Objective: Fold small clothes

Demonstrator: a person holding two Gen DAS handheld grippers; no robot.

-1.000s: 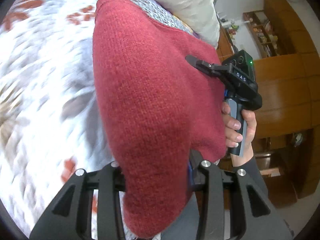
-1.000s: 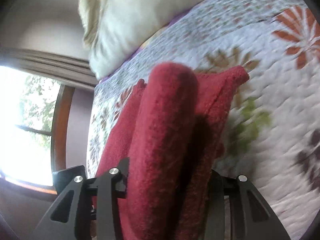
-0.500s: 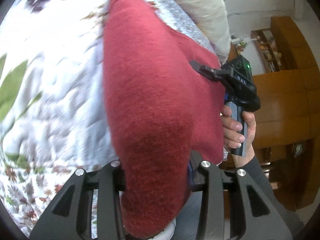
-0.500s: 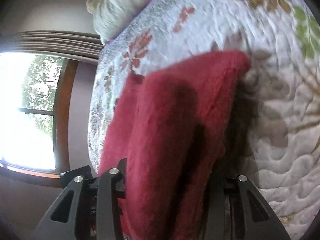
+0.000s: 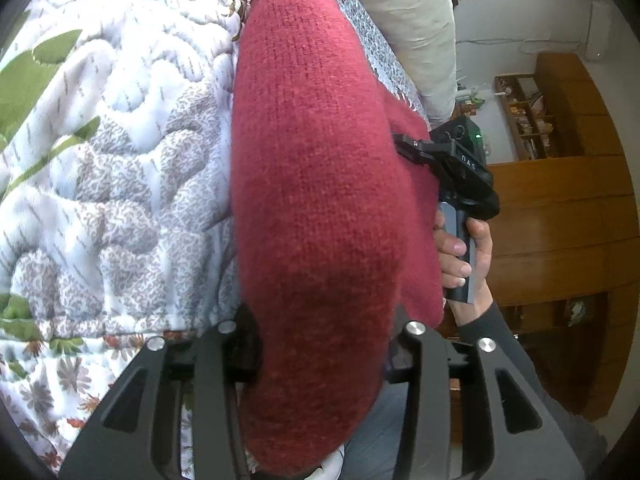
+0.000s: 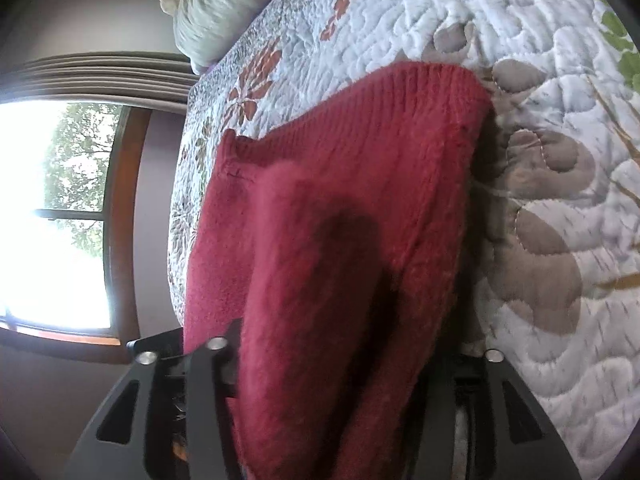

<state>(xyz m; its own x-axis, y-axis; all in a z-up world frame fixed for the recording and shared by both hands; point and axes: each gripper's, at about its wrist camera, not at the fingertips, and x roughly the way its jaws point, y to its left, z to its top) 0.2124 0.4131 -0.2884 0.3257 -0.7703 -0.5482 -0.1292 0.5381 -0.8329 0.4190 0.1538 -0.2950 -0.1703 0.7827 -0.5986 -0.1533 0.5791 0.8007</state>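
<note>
Red knit sweater (image 5: 316, 184) runs lengthwise away from both cameras over the floral quilt (image 5: 120, 160). Left gripper (image 5: 320, 360) and right gripper (image 6: 328, 368) each clench its near edge. Person's hand (image 5: 466, 256) grips the right handle upright.

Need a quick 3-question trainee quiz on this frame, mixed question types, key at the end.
1. True or false: both the left gripper and the right gripper are shut on the red knitted sweater.
2. Multiple choice: what does the sweater's far ribbed hem rest on? A) a wooden floor B) the white floral quilted bedspread C) a glass table
3. Short answer: in the left wrist view, which pale object lies beyond the sweater at the top?

Key: 1 true. 2 B. 3 the cream pillow.
</note>
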